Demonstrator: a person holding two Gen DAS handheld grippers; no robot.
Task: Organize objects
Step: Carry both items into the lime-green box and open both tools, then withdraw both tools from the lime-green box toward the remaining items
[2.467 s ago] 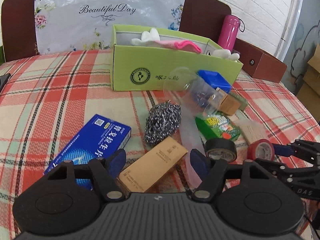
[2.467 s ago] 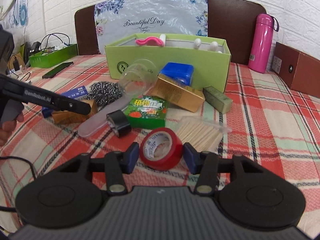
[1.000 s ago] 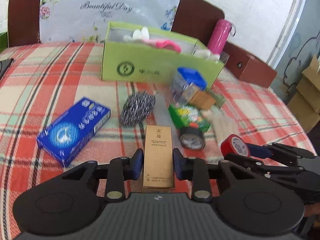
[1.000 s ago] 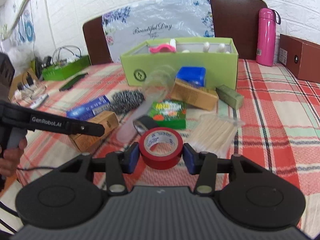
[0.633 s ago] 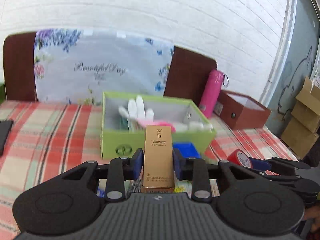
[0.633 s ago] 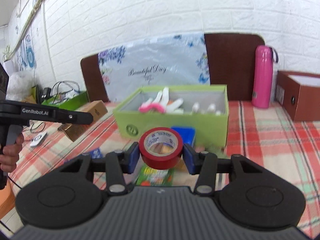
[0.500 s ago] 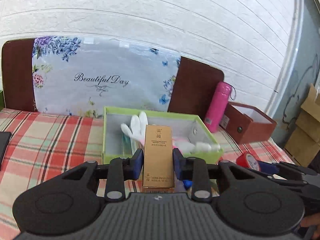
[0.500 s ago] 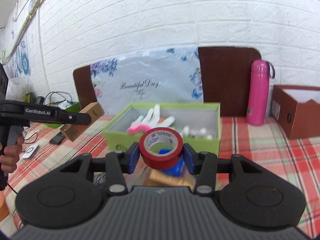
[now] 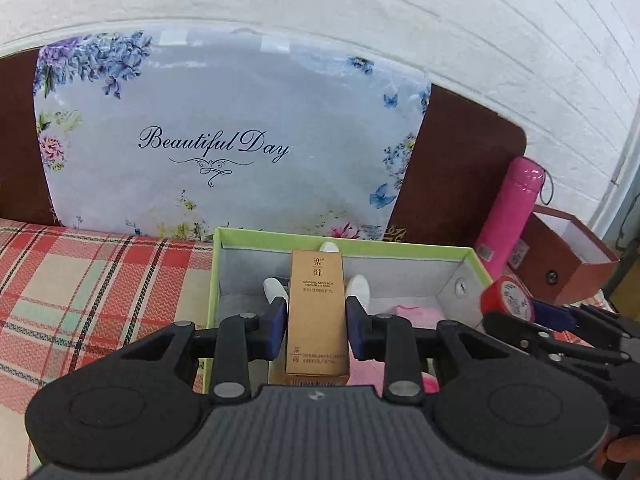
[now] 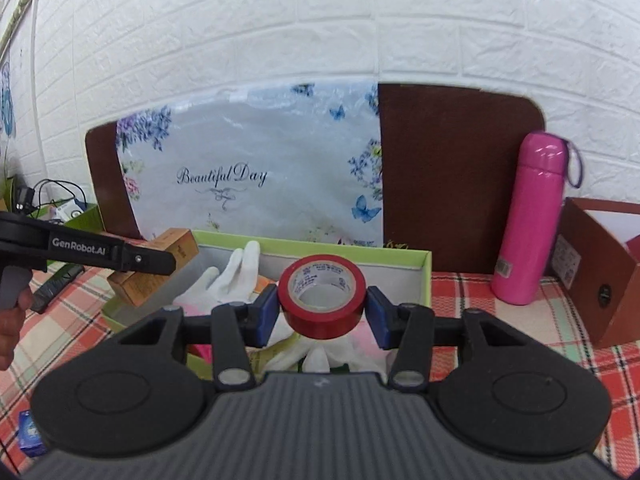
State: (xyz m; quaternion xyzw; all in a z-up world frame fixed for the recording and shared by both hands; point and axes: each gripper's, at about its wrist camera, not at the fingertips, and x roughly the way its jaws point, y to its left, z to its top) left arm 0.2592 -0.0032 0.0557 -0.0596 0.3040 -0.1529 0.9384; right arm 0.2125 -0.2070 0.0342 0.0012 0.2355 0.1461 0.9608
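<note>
White brick wall stands behind the plaid tabletop (image 9: pixel 92 276). Left wrist view: the left hand-held gripper (image 9: pixel 316 322) grasps a tan lotion box (image 9: pixel 317 312) upright, over the open green box (image 9: pixel 476 264) near the tabletop's far edge. Right wrist view: the right hand-held gripper (image 10: pixel 322 312) grasps a red tape roll (image 10: pixel 322 300) – also above this green box, where white gloves (image 10: pixel 232 276) lie.

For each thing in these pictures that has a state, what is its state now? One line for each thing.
Left gripper: shut on the tan cardboard lotion box.
Tan cardboard lotion box: held upright over the green box.
Right gripper: shut on the red tape roll.
Red tape roll: held in the air above the green box.
Green cardboard box: open, with white gloves inside.
Pink thermos bottle: upright, cap on.
Brown cardboard box: open on top.
</note>
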